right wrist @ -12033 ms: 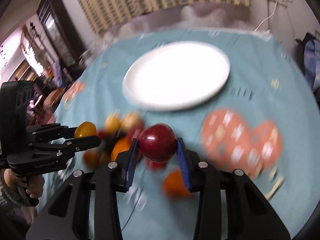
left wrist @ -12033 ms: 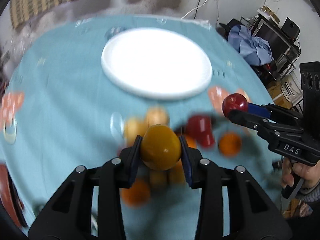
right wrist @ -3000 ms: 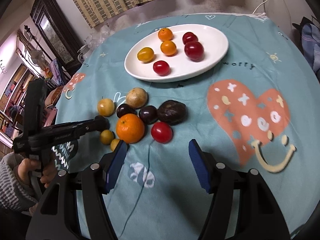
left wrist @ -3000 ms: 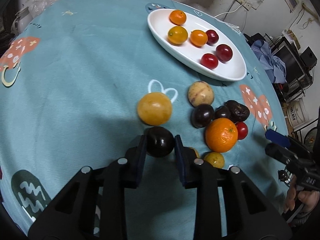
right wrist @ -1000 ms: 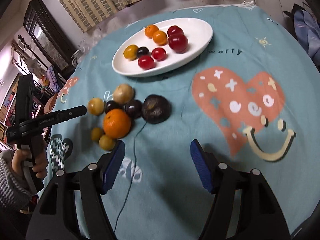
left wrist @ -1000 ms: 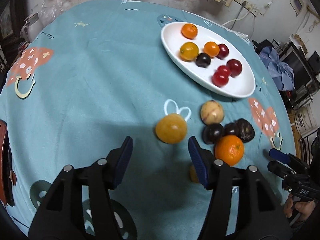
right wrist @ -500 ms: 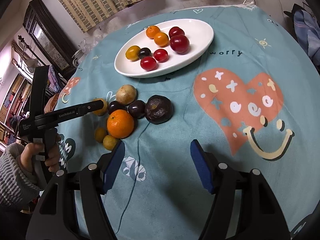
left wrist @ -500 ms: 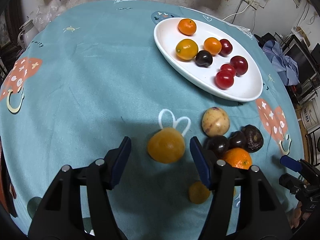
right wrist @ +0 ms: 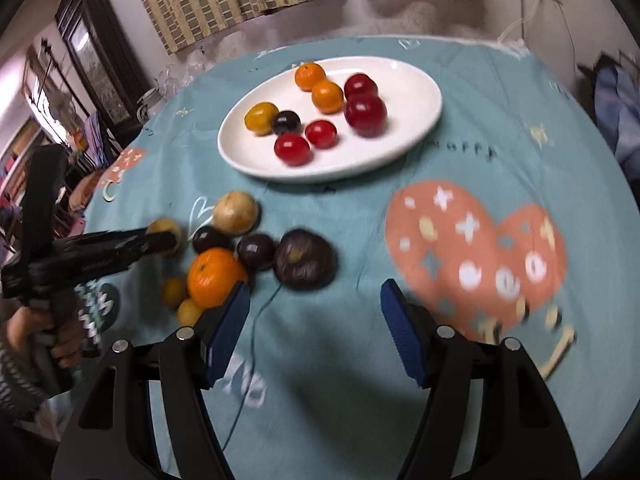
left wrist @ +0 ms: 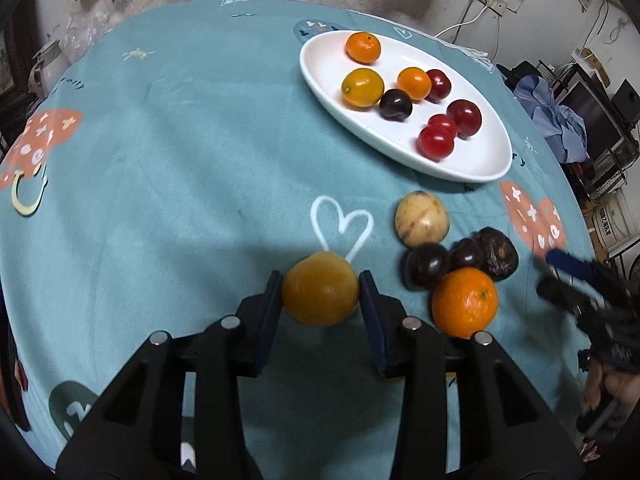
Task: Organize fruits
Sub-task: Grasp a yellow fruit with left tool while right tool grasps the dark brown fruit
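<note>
Showing only from the right wrist: two small yellow fruits point(right wrist: 182, 302) tucked beside the orange point(right wrist: 216, 276), hidden from the left wrist. Left gripper point(left wrist: 321, 294) jaws clenched on the amber fruit point(left wrist: 320, 288). Right gripper point(right wrist: 314, 330) jaws spread wide, holding nothing, wrinkled dark fruit point(right wrist: 305, 259) just ahead.

I count eight fruits on one white plate point(left wrist: 472, 164): three orange, one yellow-orange, one dark, three red. Off the plate I count eight more: one big orange point(left wrist: 464, 303), three small yellow ones, one pale one, two dark plums, one wrinkled dark fruit point(right wrist: 305, 259).
</note>
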{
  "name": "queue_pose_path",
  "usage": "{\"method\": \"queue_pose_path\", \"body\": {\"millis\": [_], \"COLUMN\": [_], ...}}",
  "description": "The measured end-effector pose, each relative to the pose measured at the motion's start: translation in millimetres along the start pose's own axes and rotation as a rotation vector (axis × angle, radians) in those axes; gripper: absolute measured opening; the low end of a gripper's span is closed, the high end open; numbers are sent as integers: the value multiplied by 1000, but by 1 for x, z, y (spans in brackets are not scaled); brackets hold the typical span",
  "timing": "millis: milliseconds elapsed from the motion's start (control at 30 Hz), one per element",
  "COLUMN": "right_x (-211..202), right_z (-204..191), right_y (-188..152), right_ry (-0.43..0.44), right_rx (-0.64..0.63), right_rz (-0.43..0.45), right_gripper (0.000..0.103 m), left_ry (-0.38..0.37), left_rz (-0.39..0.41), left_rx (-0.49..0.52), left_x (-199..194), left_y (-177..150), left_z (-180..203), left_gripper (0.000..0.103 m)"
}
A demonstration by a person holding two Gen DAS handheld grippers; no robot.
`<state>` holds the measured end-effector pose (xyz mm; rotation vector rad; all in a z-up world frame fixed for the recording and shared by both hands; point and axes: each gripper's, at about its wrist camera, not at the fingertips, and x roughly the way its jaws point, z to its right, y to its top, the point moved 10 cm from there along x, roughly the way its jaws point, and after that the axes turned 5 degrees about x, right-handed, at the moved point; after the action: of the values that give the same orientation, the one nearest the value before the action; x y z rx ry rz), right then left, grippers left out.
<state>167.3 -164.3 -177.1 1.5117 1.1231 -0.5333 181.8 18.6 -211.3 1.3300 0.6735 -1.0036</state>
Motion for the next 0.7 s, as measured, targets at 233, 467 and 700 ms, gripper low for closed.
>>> {"method": "queue_pose_path", "body": {"millis": [233,467,700], "right_x": [29,43,33], "right_z": [-9,-14,-9], "right_y": [6,3,5], "right_ry": [-17,-41,-14], "right_rx": [-92,-164,-91], "right_rz": [-37,-46,-36], "right_gripper": [66,47,44], "left_ry": [-1,-1,-16], "left_rz": [-5,-5,0], "left_rx": [-17,-9,-8], "left_x": [0,2,-1], "left_y": [-4,-4,-2], "left_z": [-4,-4,1], "left_gripper": [39,40,39]}}
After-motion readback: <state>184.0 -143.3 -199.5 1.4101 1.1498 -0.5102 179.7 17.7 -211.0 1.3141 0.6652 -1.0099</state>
